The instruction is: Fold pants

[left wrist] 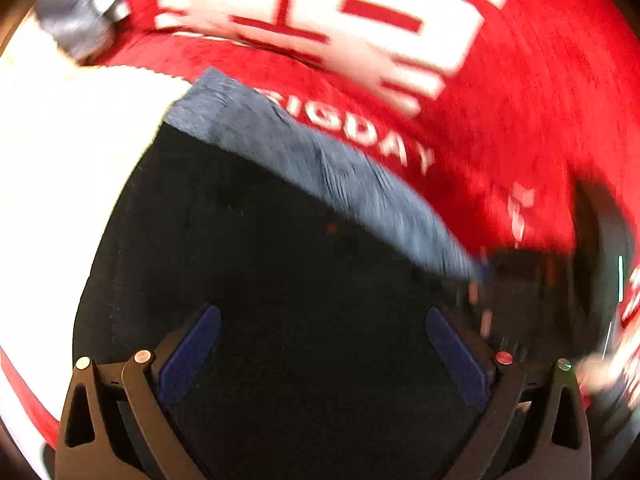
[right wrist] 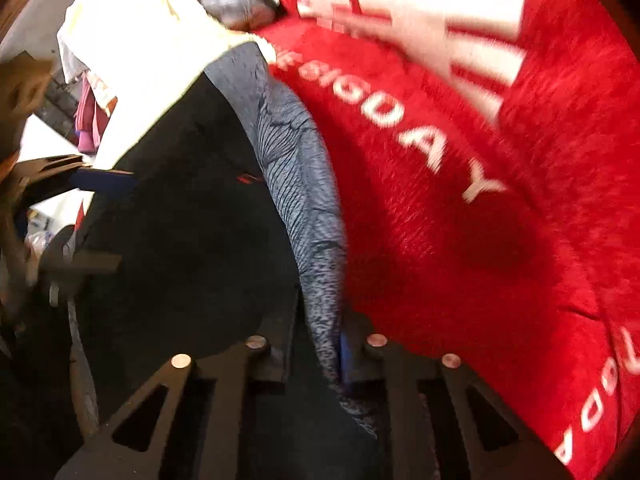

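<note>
Dark navy pants (left wrist: 260, 260) with a grey ribbed waistband (left wrist: 320, 160) lie on a red and white blanket (left wrist: 520, 100). My left gripper (left wrist: 324, 332) is open above the dark fabric, blue pads apart, holding nothing. In the right wrist view the pants (right wrist: 192, 240) and waistband (right wrist: 304, 200) run up the middle. My right gripper (right wrist: 316, 356) is shut on the waistband end, which is pinched between its fingers. The left gripper (right wrist: 100, 176) shows at the left edge of that view. Both views are blurred by motion.
The red blanket (right wrist: 480, 160) carries white lettering and a white panel (left wrist: 60, 160). A grey garment (left wrist: 76, 16) lies at the far left corner. Pink and white clutter (right wrist: 88, 120) sits beyond the blanket's left side.
</note>
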A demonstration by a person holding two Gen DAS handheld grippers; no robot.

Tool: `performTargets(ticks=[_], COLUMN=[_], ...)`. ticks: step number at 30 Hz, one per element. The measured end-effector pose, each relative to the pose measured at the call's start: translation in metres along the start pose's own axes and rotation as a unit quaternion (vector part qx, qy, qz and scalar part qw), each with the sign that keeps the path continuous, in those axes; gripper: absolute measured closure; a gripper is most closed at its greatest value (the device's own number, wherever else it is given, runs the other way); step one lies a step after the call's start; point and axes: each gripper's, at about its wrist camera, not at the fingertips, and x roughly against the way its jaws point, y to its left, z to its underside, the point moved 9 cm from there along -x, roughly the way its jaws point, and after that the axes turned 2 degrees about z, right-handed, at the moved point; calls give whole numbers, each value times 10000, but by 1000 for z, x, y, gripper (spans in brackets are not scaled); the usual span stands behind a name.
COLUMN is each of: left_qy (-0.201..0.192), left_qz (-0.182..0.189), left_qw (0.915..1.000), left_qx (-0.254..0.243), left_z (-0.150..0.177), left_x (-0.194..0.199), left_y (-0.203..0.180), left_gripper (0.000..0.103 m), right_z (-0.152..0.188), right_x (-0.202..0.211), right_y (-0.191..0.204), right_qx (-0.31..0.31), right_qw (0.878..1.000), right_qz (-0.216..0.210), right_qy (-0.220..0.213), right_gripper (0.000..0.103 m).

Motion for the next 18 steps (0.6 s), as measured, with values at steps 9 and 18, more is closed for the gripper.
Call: performTargets(ticks=[9, 18], left_qy=[-180, 219], left_qz=[-23, 133], left_qw=[9946, 9929], left_qx=[1022, 1165], left_z=[-35, -14], left_x=[1, -32], left_y=[-4, 7], left_gripper=[0, 74], right_z=[14, 13], right_x=[41, 42], right_y=[57, 69], right_qx=[723, 735], right_qw=[9868, 9828], right_qz=[1249, 1396], right_qy=[-737, -964], right_gripper=[90, 93])
